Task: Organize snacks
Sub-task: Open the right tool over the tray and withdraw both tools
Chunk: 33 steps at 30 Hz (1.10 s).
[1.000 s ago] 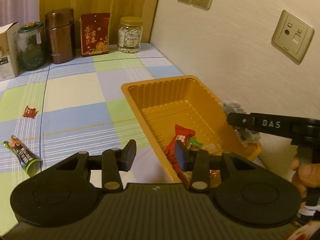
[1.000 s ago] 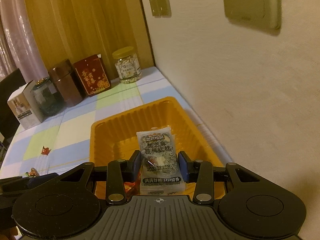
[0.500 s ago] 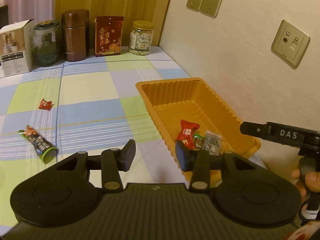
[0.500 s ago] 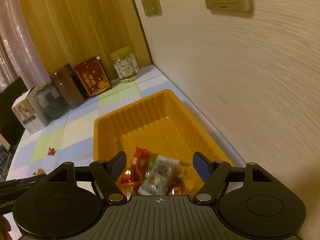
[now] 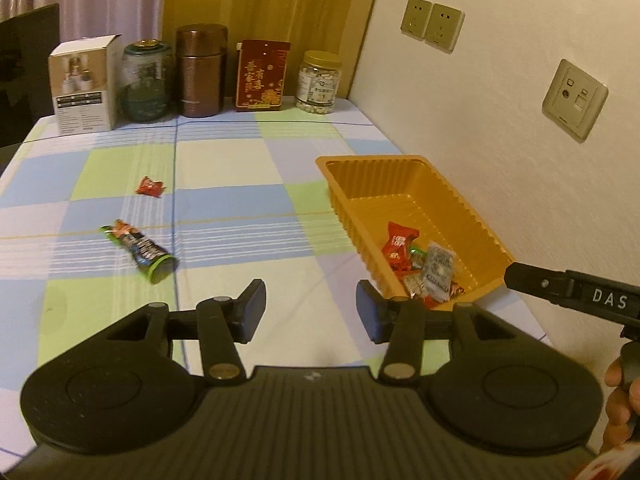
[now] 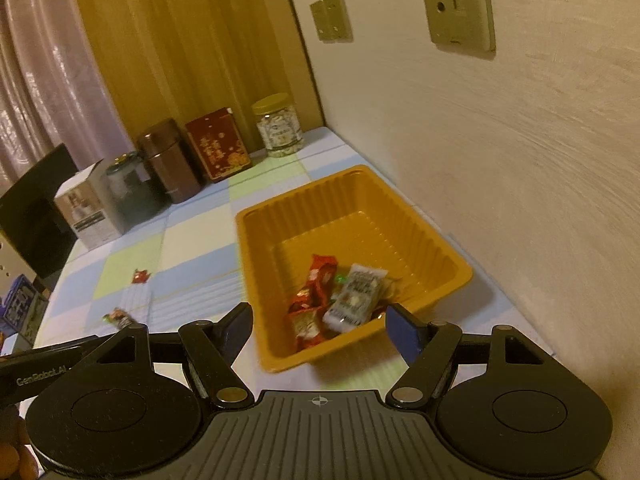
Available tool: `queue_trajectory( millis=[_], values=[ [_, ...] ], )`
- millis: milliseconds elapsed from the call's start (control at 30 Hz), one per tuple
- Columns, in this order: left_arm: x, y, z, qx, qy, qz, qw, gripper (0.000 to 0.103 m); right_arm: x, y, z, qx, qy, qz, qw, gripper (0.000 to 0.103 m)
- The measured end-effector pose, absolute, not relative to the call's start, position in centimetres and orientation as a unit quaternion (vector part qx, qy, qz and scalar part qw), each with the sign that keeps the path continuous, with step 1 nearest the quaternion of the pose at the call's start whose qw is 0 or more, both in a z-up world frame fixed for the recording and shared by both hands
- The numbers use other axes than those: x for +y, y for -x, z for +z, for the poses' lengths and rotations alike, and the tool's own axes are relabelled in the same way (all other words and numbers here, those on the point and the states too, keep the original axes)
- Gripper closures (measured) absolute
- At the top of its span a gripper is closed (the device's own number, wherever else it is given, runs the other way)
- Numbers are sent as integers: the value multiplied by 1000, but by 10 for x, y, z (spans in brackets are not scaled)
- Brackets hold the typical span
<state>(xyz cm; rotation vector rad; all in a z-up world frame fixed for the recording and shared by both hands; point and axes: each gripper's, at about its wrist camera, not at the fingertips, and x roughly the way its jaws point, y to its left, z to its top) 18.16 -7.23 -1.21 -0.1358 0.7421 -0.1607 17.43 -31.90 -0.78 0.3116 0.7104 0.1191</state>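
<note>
Two snacks left outside tray (image 5: 404,172): with both grippers (image 5: 310,308) (image 6: 320,326) spread empty, approach bar (image 5: 138,250) low, pinch mid-length.

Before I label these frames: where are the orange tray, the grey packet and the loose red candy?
orange tray (image 6: 356,178), right wrist view, far rim.
grey packet (image 6: 354,296), right wrist view, wrapper middle.
loose red candy (image 5: 150,187), left wrist view, wrapper middle.

orange tray (image 5: 404,168) right of centre, snacks piled in near corner | red candy (image 5: 150,187) and green-ended packet (image 5: 140,249) flat, left-centre
</note>
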Motion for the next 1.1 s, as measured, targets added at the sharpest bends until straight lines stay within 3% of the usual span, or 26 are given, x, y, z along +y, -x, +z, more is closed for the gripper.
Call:
queue_trajectory(
  millis=[1100],
  values=[
    [42, -128, -11, 348, 91, 23, 933, 49, -241, -155, 7, 338, -105, 116, 928, 30]
  ],
)
